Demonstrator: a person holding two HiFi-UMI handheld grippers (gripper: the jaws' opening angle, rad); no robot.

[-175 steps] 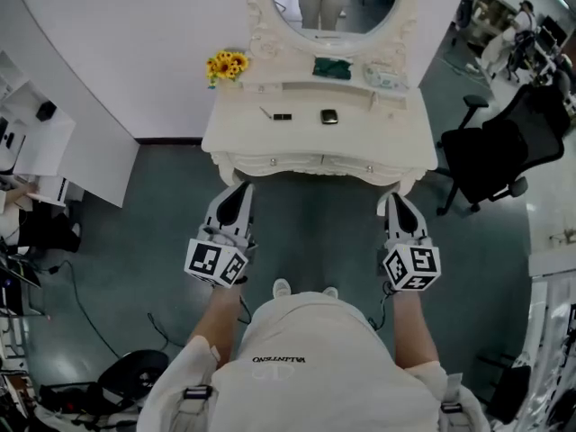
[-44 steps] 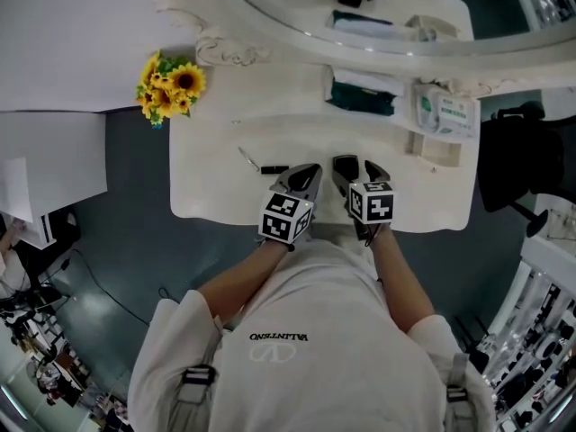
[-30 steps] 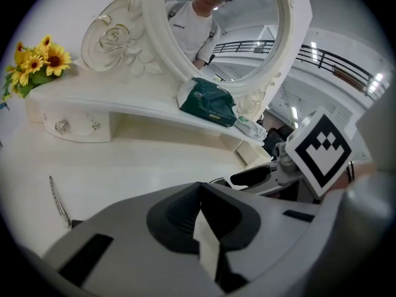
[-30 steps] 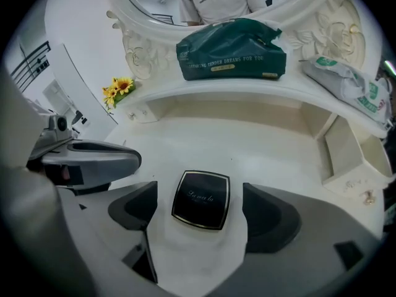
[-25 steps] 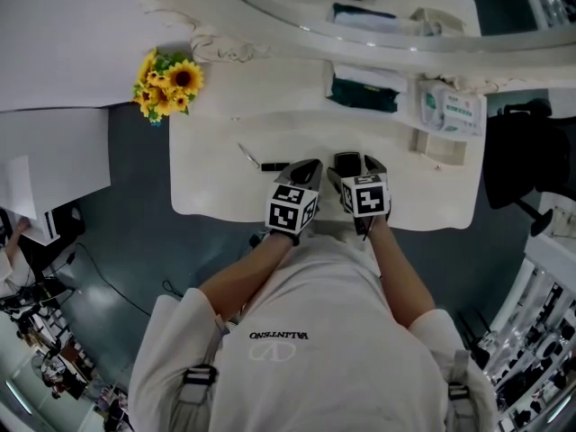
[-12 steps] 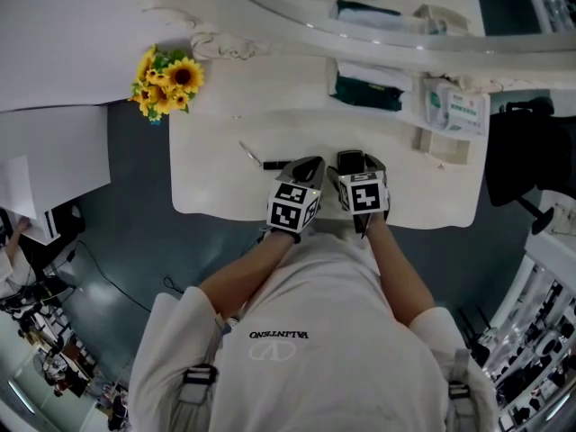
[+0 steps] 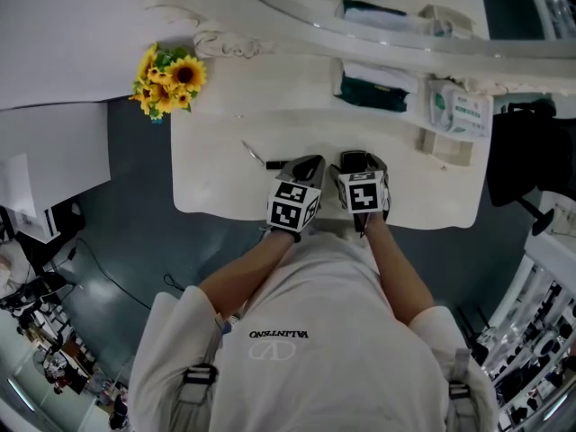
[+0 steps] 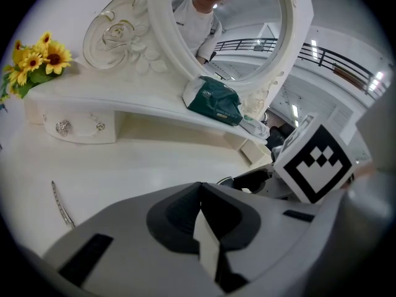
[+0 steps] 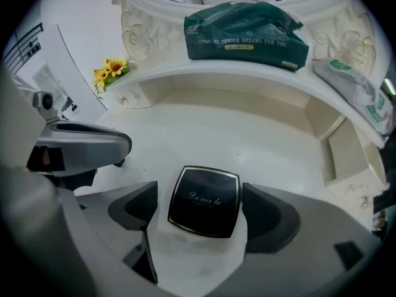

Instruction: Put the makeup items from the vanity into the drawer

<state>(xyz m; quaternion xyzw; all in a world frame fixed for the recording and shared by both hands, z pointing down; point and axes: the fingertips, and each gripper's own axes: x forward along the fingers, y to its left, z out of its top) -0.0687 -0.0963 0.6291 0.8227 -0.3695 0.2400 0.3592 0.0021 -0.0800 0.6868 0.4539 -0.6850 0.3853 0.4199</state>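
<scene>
Desk (image 7: pixel 216 169) with compact (image 9: pixel 204 201) staged for pickup.
Right gripper (image 9: pixel 199 215) fingers (image 9: pixel 267 218) stand spread, the compact lying flat on the desk directly between them, not yet gripped; left gripper (image 8: pixel 199 210), alongside, has fingers pressed together on nothing.

The head view looks steeply down from above the worktop (image 7: pixel 216 169), while the 2 gripper views sit low and close over it, facing the mirror (image 8: pixel 241 23); all 3 share the sunflowers (image 7: pixel 168 77).
</scene>
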